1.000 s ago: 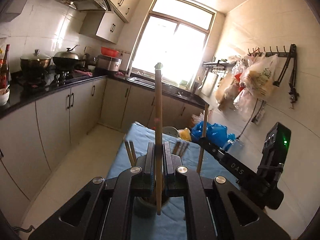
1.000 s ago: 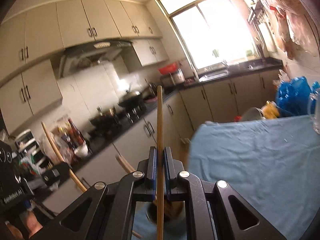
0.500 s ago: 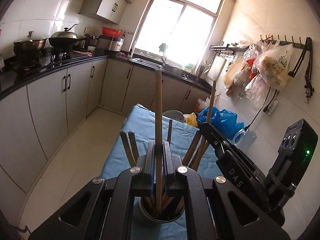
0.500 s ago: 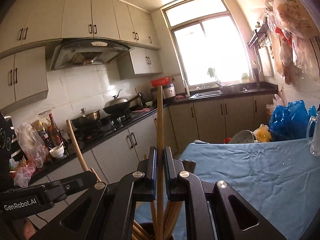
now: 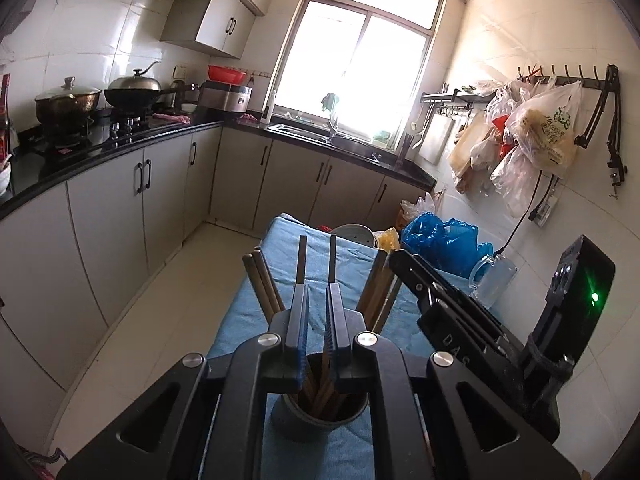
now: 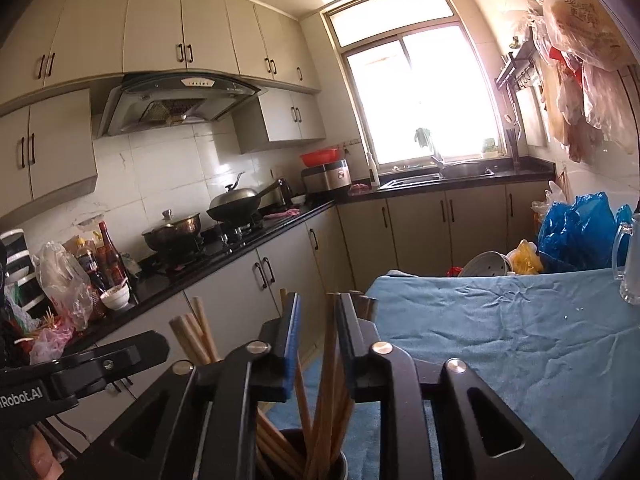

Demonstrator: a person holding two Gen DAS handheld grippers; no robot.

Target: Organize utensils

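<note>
Chopsticks (image 5: 262,282) bunched in one holder (image 5: 320,420)

Sunlit kitchen: bright window (image 5: 360,76) over black counter (image 5: 120,144), grey cabinets (image 5: 108,208), white tiled walls (image 5: 520,32), pale floor (image 5: 168,320).

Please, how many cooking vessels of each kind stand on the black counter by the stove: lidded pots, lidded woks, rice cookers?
lidded pot: 1
lidded wok: 1
rice cooker: 1
Total: 3
</note>
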